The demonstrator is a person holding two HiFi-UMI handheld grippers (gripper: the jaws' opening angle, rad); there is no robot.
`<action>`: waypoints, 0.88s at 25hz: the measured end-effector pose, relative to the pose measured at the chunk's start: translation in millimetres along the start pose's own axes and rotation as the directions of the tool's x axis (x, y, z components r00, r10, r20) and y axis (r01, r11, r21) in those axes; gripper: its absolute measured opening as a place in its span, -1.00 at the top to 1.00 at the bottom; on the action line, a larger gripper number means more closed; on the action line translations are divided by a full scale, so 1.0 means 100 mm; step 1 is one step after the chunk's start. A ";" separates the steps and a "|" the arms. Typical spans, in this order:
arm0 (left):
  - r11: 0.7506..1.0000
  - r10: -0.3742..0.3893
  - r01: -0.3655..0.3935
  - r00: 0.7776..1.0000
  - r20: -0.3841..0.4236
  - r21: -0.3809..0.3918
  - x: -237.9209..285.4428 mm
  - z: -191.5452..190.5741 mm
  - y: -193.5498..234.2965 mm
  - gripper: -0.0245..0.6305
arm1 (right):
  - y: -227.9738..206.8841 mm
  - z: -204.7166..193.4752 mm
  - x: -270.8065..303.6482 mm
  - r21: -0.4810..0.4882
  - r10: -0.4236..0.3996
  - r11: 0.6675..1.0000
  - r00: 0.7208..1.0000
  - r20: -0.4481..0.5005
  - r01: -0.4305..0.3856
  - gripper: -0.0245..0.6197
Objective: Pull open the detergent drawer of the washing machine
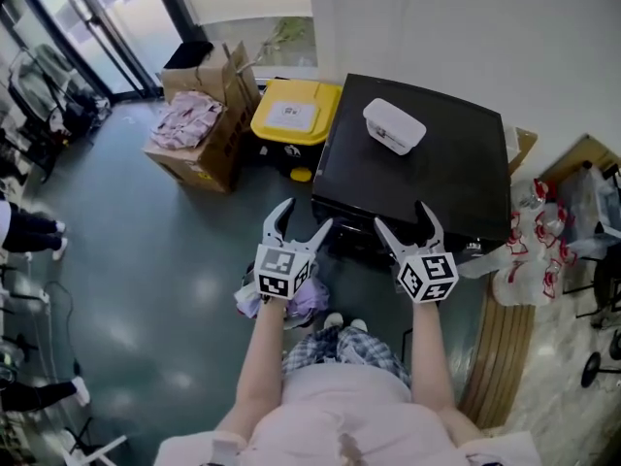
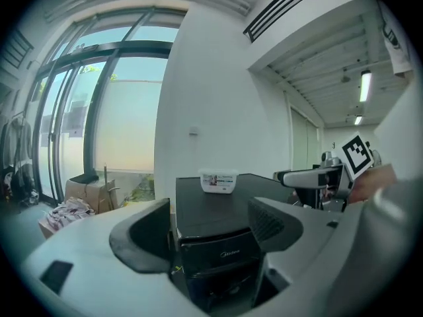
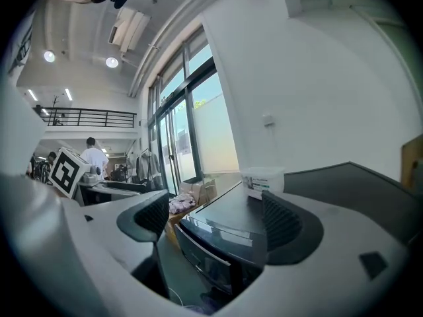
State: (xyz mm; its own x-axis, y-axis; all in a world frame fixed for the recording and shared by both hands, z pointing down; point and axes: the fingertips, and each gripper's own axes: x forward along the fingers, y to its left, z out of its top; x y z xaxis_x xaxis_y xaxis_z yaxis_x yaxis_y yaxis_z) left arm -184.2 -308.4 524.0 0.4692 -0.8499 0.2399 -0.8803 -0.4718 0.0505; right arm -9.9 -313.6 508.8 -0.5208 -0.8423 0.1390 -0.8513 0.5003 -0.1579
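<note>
The black washing machine stands against the white wall, with a white lidded box on its top. Both grippers hover just in front of its front edge and touch nothing. My left gripper is open near the front left corner, and my right gripper is open before the middle of the front. The left gripper view has the machine framed between open jaws, its upper front panel carrying a small logo. The right gripper view looks at the machine's front corner from the side. I cannot pick out the drawer itself.
A yellow-lidded bin and an open cardboard box of clothes stand left of the machine. Clothes lie on the floor by the person's feet. Red-and-white plastic bags and a wooden board are at the right.
</note>
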 end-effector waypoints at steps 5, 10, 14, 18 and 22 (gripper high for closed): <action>1.000 -0.025 0.025 1.000 -0.016 0.002 0.13 0.01 0.01 -0.17 | -0.07 -0.01 0.05 0.004 -0.015 1.000 1.000 -0.020 0.015 -0.43; 0.998 -0.054 0.055 0.997 -0.057 0.027 0.24 -0.02 0.00 -0.16 | -0.08 -0.01 0.13 -0.041 0.010 0.999 0.998 -0.066 -0.013 -0.42; 0.987 -0.109 0.125 0.983 -0.145 0.104 0.40 -0.14 -0.07 -0.16 | -0.03 -0.08 0.20 -0.099 0.079 0.991 0.985 -0.154 -0.095 -0.42; 0.957 -0.197 0.245 0.943 -0.269 0.155 0.52 -0.24 -0.18 -0.16 | 0.10 -0.23 0.29 -0.151 0.178 0.962 0.940 -0.291 -0.229 -0.40; 0.915 -0.251 0.353 0.877 -0.409 0.196 0.63 -0.44 -0.23 -0.16 | 0.27 -0.42 0.40 -0.236 0.234 0.903 0.872 -0.431 -0.359 -0.33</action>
State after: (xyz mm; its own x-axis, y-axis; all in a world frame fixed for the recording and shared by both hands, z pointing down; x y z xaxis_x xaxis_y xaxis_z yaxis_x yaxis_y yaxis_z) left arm -137.7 -340.9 580.7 0.6037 -0.5311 0.5946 -0.6261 -0.7776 -0.0588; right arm -55.9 -325.0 551.3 -0.6806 -0.5307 0.5052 -0.5969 0.8015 0.0378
